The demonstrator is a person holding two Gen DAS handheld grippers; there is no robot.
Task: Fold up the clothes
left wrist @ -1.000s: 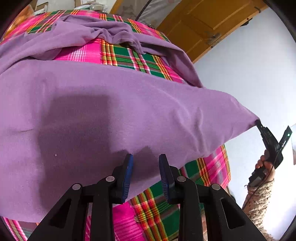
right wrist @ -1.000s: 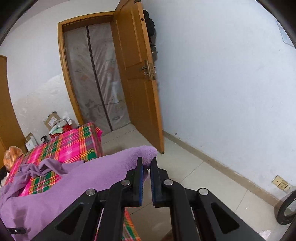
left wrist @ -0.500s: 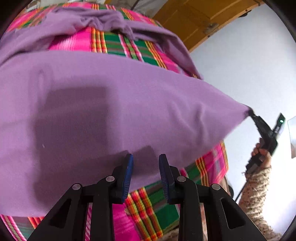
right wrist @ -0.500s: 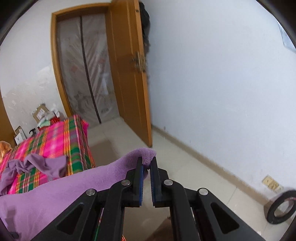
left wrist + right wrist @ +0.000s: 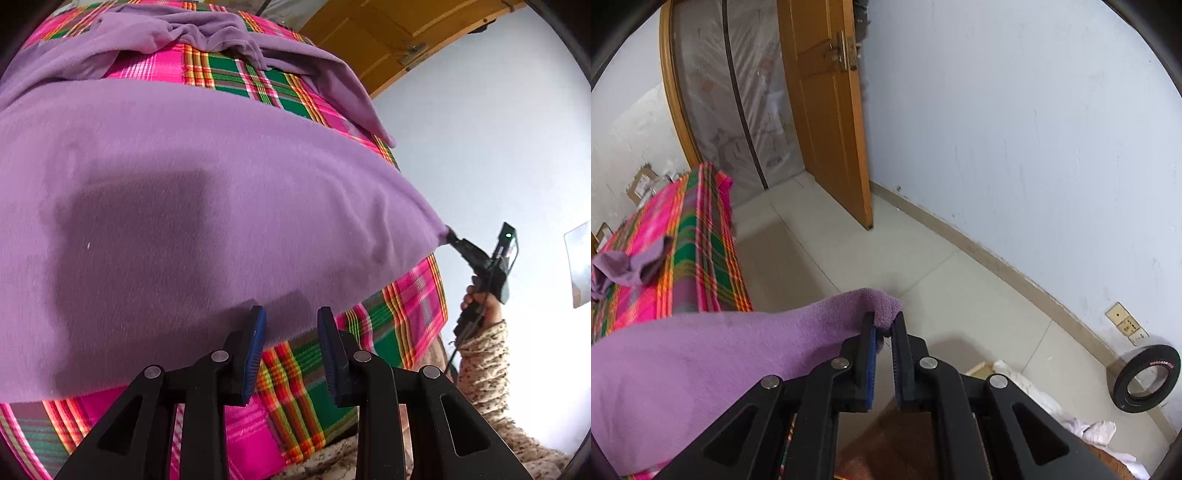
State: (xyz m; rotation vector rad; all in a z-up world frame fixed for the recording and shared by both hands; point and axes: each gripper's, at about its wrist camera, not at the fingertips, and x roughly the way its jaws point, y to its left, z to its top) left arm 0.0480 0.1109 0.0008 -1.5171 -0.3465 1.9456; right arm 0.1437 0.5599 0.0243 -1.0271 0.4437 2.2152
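Purple garment: soft fleecy knit, plain, spread wide over the plaid bed cover, one big smooth panel across the middle of the left wrist view, a rumpled sleeve-like bunch heaped toward 12 o'clock. No crease or stacked layer seen in the lower panel; judged early in the fold, with the near hem lifted and the carry-over toward the far side not yet done. Everything after that, the halving and the tidying of the bunched part, left to do, as far as can be told.

Right corner of the hem drawn out taut to 3 o'clock, clear of the bed edge, pinched in the right hand-held gripper, its blue pads closed on a small rolled tuft of cloth above the tiled floor.

Left hand-held gripper at 6 o'clock, pads spread apart, hem edge lying just past their tips, nothing held between them. Looks poised to take the near hem.
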